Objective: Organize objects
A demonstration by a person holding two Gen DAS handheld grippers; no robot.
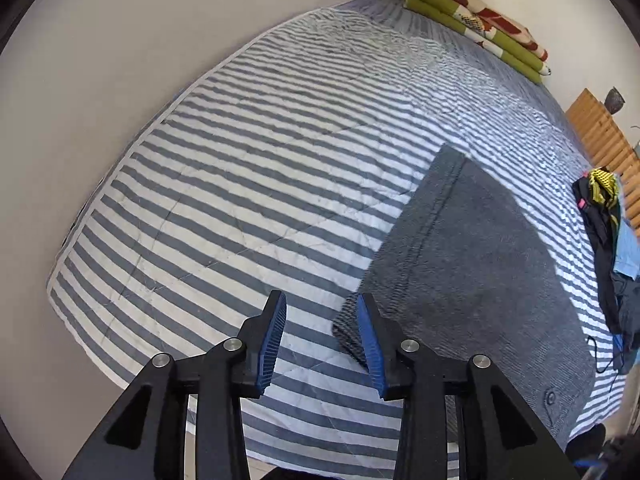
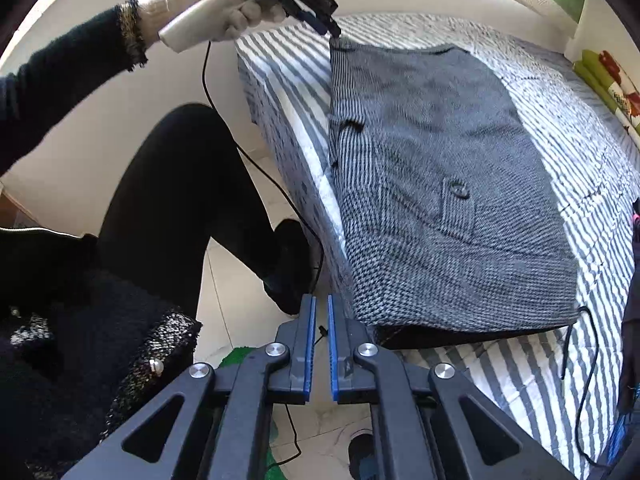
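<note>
Right tool [image 2: 321, 344]: nearest item in its own view, blue-padded fingers almost together with a narrow slit between them, nothing held; it hangs over pale floor tiles [image 2: 240, 304] just off the near edge of the bed [image 2: 520, 376]. Left tool [image 1: 322, 340]: fingers spread wide, nothing between them; its right finger [image 1: 370, 344] sits at the near corner of the grey garment, though contact cannot be confirmed. In the right wrist view the same tool [image 2: 334, 32], held in a white-gloved hand [image 2: 224, 8], has its tip at the garment's far-left corner. Grey garment [image 2: 432, 168]: woven houndstooth cloth, lying flat on the striped bedcover [image 1: 248, 184], near the bed's edge, with a buttoned tab [image 2: 458, 208] facing up. Black cable [image 2: 588, 368]: trails over the bedcover beside the garment's near-right corner. Pile of dark clothes [image 1: 608, 240]: right side of the bed, apart from the garment, with yellow and pale blue pieces among it. Folded green quilt [image 1: 476, 24]: far end of the bed, against the wall. Wooden slats [image 1: 604, 136]: far right, beyond the bed.
</note>
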